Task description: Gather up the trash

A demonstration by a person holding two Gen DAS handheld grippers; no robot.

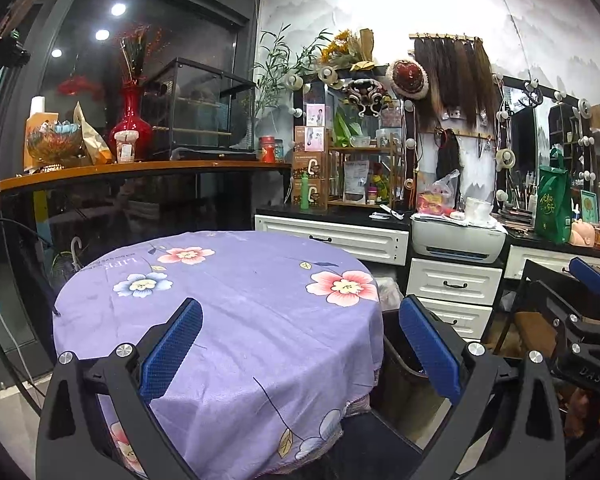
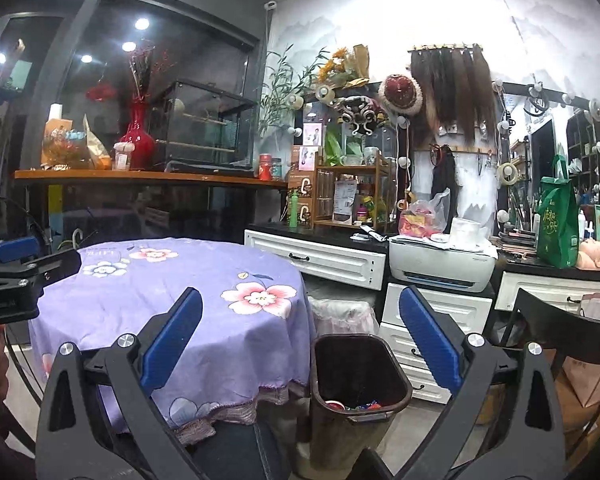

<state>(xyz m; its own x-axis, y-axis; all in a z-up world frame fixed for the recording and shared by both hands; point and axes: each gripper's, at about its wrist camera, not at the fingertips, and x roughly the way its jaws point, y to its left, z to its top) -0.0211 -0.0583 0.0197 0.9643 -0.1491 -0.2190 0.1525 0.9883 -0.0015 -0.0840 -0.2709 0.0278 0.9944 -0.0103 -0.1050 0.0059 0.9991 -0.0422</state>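
A dark brown trash bin [image 2: 356,384] stands on the floor just right of the round table [image 2: 172,308] with its purple flowered cloth. Colourful scraps [image 2: 356,405] lie at the bin's bottom. My right gripper [image 2: 300,344] is open and hovers above and in front of the bin, nothing between its blue pads. My left gripper [image 1: 300,348] is open over the table's [image 1: 236,312] near right edge, holding nothing. The bin [image 1: 404,364] shows partly behind its right finger. The right gripper [image 1: 588,280] appears at the far right of the left wrist view.
White drawers [image 2: 432,320] and a printer [image 2: 440,264] stand behind the bin. A lined basket [image 2: 340,314] sits under the counter. A dark chair [image 2: 568,332] is at the right. A cluttered shelf with a red vase [image 2: 138,136] runs along the back.
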